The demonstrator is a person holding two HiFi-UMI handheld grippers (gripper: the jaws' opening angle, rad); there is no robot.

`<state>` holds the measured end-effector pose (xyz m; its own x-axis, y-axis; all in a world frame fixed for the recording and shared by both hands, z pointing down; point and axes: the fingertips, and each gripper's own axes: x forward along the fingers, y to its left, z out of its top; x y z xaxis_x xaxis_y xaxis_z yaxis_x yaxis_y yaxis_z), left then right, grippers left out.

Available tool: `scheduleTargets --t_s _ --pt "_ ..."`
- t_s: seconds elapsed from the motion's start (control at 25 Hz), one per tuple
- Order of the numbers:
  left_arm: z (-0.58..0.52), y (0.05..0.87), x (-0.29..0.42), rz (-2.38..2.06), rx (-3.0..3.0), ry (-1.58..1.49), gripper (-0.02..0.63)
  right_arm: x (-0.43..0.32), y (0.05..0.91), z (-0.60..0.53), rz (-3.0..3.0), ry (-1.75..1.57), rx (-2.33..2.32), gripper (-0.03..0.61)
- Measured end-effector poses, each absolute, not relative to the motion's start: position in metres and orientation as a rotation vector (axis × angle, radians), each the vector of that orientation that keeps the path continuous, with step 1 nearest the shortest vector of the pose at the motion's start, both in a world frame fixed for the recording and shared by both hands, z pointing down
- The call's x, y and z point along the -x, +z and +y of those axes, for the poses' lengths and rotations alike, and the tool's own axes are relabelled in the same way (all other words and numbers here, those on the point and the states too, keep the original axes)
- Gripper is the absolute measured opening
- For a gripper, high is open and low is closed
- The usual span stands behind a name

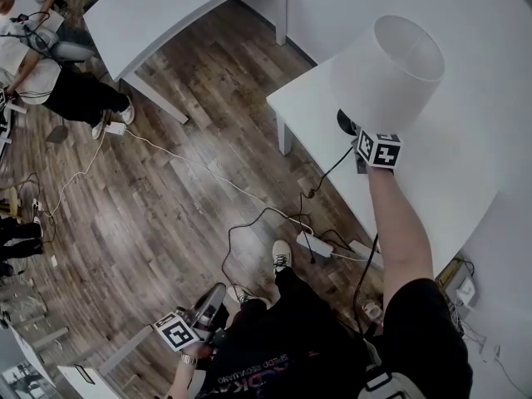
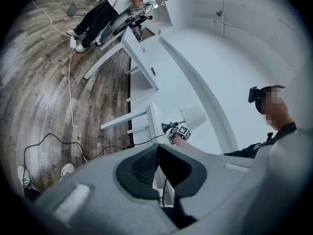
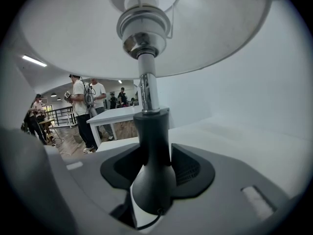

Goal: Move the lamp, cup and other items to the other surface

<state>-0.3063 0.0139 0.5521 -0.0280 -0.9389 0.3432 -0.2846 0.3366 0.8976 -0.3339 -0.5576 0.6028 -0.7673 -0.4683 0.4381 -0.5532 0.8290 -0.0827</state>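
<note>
A lamp with a white shade (image 1: 391, 69) and a black base (image 1: 346, 121) stands on the near corner of a white table (image 1: 465, 165). My right gripper (image 1: 356, 140) reaches to the base from the front. In the right gripper view the black stem (image 3: 152, 131) stands upright between the two pads, filling the gap of the right gripper (image 3: 154, 153), which is shut on it. My left gripper (image 1: 216, 296) hangs low by my body over the floor. Its jaws (image 2: 157, 147) meet at the tips with nothing in them. No cup shows in any view.
A second white table (image 1: 166, 15) stands across the wood floor at the upper left. Cables and a power strip (image 1: 316, 245) lie on the floor by my feet. The lamp's cord (image 1: 328, 173) drops off the table edge. People (image 1: 50, 65) stand at the far left.
</note>
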Motion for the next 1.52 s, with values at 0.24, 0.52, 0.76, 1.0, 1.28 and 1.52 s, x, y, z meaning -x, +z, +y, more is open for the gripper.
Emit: scheduleTargets --t_s 0.24,0.52,0.76,1.0,1.28,1.52 --pt "0.012 0.555 0.308 -1.538 -1.148 -0.783 -0.002 0.335 0.603 -0.558 -2.605 0.284 -0.76 0.172" --pt "0.014 0.554 0.308 -1.54 -1.141 -0.777 -0.003 0.333 0.603 -0.558 -2.599 0.269 -0.778 0.17" --pt "0.018 0.553 0.311 -1.539 -1.137 -0.765 -0.002 0.333 0.6 -0.556 -2.589 0.259 -0.816 0.168" --pt "0.024 0.554 0.308 -1.528 -1.139 -0.755 -0.003 0.33 0.59 -0.551 -2.632 0.25 -0.82 0.167" --pt "0.031 0.553 0.309 -1.511 -1.149 -0.732 -0.002 0.332 0.575 -0.537 -2.683 0.234 -0.829 0.167" --pt "0.038 0.554 0.315 -1.52 -1.129 -0.723 -0.003 0.328 0.566 -0.537 -2.731 0.265 -0.883 0.166"
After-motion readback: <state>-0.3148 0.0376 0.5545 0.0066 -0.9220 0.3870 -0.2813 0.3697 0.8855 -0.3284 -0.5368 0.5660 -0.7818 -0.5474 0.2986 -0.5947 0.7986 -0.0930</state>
